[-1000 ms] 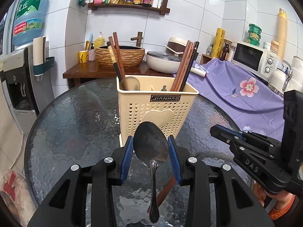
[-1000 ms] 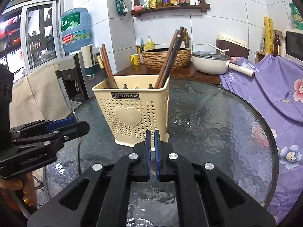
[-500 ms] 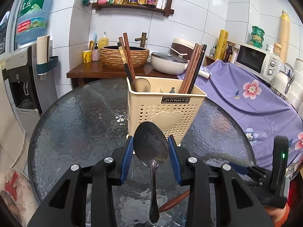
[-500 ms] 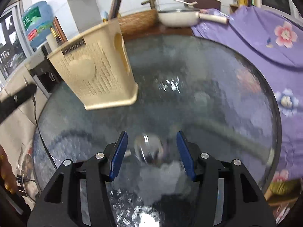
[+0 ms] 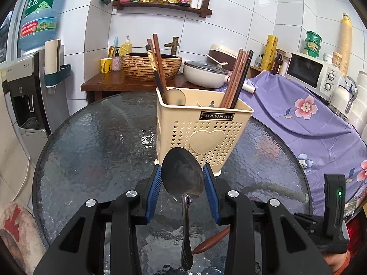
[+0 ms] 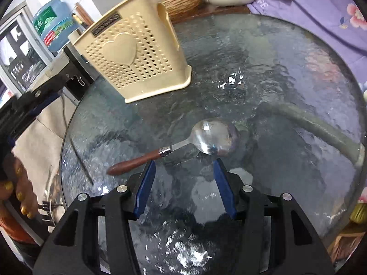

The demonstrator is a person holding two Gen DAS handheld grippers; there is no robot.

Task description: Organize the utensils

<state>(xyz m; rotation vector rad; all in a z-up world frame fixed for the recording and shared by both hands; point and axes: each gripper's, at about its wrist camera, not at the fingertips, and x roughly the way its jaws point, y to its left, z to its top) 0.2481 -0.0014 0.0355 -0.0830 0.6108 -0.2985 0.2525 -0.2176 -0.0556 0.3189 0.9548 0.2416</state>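
My left gripper (image 5: 182, 178) is shut on a metal spoon (image 5: 182, 176), bowl between the blue pads, handle hanging down toward the camera. It is held in front of the cream utensil caddy (image 5: 203, 135), which holds chopsticks (image 5: 237, 79) and a spoon. My right gripper (image 6: 183, 183) is open, tilted down over the glass table, just short of a wooden-handled spoon (image 6: 183, 144) lying flat. That spoon's brown handle also shows in the left wrist view (image 5: 212, 240). The caddy (image 6: 135, 57) stands beyond it.
The round glass table (image 5: 91, 151) carries the caddy. A purple flowered cloth (image 5: 305, 119) covers the counter at right. A water dispenser (image 5: 27, 87) stands at left. A wooden side table (image 5: 114, 82) with a basin and pan sits behind.
My right gripper opened, tilted down and came nearer to the wooden-handled spoon on the glass. My left gripper kept hold of the metal spoon and shifted slightly left of the caddy.
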